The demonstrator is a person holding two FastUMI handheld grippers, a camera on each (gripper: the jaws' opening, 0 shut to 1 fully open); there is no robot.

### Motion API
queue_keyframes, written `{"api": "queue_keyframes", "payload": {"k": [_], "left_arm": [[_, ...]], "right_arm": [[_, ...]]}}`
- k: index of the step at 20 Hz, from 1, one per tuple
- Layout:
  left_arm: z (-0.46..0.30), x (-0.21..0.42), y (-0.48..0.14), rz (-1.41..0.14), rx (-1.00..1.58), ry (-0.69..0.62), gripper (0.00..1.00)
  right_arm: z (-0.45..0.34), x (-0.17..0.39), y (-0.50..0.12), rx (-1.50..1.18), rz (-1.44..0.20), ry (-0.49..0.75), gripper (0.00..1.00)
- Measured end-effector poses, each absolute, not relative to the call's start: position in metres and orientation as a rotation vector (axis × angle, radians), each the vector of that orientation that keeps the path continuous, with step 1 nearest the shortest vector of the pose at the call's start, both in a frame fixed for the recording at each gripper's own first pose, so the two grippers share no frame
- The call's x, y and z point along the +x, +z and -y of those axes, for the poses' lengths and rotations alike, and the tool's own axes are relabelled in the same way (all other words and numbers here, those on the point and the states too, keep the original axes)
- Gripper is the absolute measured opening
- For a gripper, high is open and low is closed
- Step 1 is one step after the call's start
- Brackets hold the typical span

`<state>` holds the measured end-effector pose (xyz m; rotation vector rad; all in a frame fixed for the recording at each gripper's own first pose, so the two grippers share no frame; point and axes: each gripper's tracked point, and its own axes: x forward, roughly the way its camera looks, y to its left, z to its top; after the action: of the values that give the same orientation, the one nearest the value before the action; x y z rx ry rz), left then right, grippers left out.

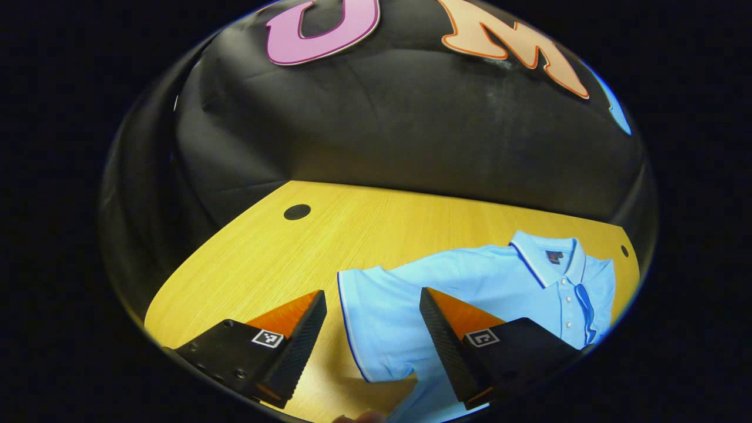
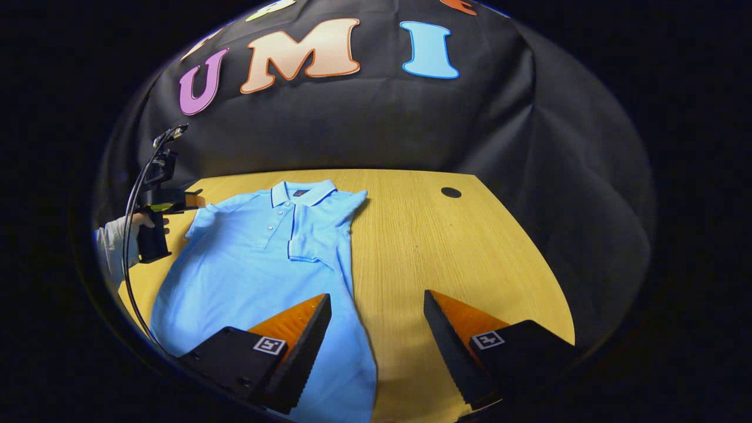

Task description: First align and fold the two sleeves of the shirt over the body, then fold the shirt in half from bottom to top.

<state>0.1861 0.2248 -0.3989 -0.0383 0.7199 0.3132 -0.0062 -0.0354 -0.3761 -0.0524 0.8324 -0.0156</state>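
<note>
Your desk (image 2: pixel 470 247) is pale yellow wood grain with a round dark hole (image 2: pixel 451 192) near its far edge. Creased black cloth (image 2: pixel 364 117) walls it in behind and beside, dimly lit.

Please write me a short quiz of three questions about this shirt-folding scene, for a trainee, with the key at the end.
1. True or false: both sleeves of the polo shirt already lie folded over its body.
2. The left hand-held gripper is: A) open, pointing at the unfolded sleeve; B) shut on the collar; C) shut on the hem.
3. Fill in: the shirt lies on a wooden ____.
Key: 1 false, there is one folded sleeve; 2 A; 3 table.
</note>
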Motion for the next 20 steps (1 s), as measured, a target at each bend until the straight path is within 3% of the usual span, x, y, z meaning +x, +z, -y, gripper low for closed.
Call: {"api": "queue_keyframes", "payload": {"k": [1, 7, 9, 11, 14, 16, 20], "left_arm": [[-0.227, 0.185, -0.405, -0.734, -0.045, 0.317, 0.96], [-0.222, 0.189, -0.426, -0.777, -0.054, 0.301, 0.97], [-0.217, 0.188, -0.427, -0.790, -0.079, 0.285, 0.91], [-0.214, 0.189, -0.430, -0.785, -0.088, 0.284, 0.78], [-0.203, 0.194, -0.426, -0.776, -0.115, 0.266, 0.26], [-0.196, 0.192, -0.427, -0.812, -0.100, 0.271, 0.02], [-0.165, 0.195, -0.408, -0.807, -0.124, 0.238, 0.00]], "right_arm": [[0.032, -0.006, -0.376, -0.052, -0.831, -0.007, 0.99], [0.026, -0.010, -0.376, -0.048, -0.840, 0.011, 0.96], [0.026, -0.008, -0.377, -0.035, -0.840, 0.011, 0.98], [0.024, -0.008, -0.378, -0.027, -0.840, 0.012, 0.98], [0.023, -0.006, -0.380, -0.022, -0.838, 0.019, 0.95], [0.022, -0.006, -0.380, -0.017, -0.839, 0.025, 0.98], [0.019, -0.005, -0.372, 0.016, -0.821, 0.045, 0.95]]}}
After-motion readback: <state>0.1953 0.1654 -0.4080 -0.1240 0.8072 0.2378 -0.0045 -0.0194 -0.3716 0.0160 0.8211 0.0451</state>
